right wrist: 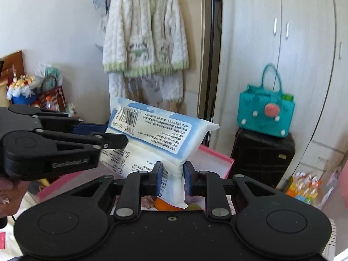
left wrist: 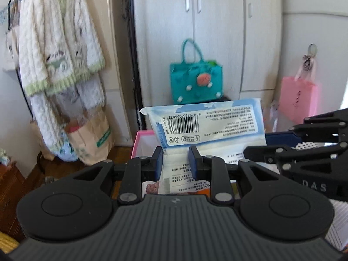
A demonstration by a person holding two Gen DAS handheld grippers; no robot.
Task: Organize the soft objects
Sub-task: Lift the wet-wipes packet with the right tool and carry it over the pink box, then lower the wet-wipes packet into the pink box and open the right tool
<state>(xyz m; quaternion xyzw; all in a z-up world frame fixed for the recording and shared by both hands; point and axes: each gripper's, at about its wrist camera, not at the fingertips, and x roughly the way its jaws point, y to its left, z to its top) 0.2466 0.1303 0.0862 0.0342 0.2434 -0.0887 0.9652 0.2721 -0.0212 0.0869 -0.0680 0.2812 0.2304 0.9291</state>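
1. Left claw (left wrist: 175, 159) clamped on the lower edge of the tissue pack (left wrist: 206, 124); pack held in the air, above the pink box (left wrist: 141, 141).
2. Right claw (right wrist: 173, 175) clamped on the pack's other end, bottom seam pinched between its blue pads (right wrist: 159, 174).
3. Pack tilted, barcode side up.
4. Teal bag (right wrist: 264, 113) sits on a black case (right wrist: 263, 154) to the right, well apart.
5. White cardigan (right wrist: 143, 32) hangs behind, apart from the pack.

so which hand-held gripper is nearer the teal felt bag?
Right. The right hand-held gripper sits on the side toward the teal felt bag; the left is farther.
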